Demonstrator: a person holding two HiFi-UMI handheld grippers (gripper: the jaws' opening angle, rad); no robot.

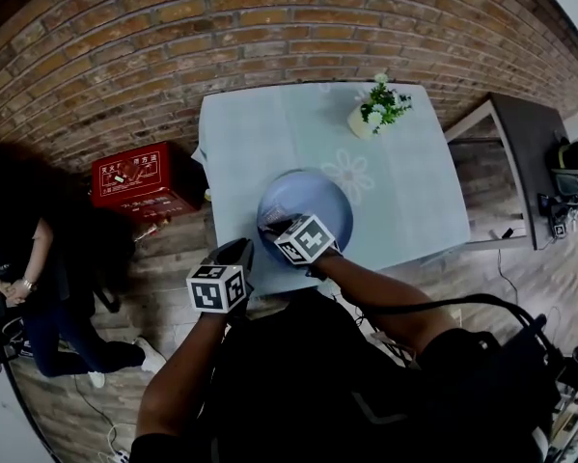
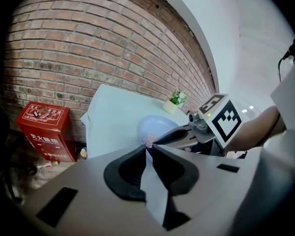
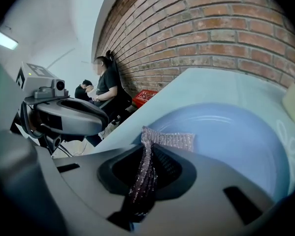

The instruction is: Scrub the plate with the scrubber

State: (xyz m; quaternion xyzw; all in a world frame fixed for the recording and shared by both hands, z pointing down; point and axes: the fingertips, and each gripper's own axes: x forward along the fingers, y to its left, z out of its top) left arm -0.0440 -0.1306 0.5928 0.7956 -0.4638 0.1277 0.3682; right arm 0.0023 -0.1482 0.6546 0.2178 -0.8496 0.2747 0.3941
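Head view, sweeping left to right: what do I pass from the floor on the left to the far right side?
Standing person → red box → left gripper → plate → potted plant → dark side table.

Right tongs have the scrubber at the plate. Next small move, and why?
Probably lower the right tongs until the scrubber presses flat on the plate, then begin rubbing: the mesh is clamped and poised at the plate's near edge, with contact not evident.
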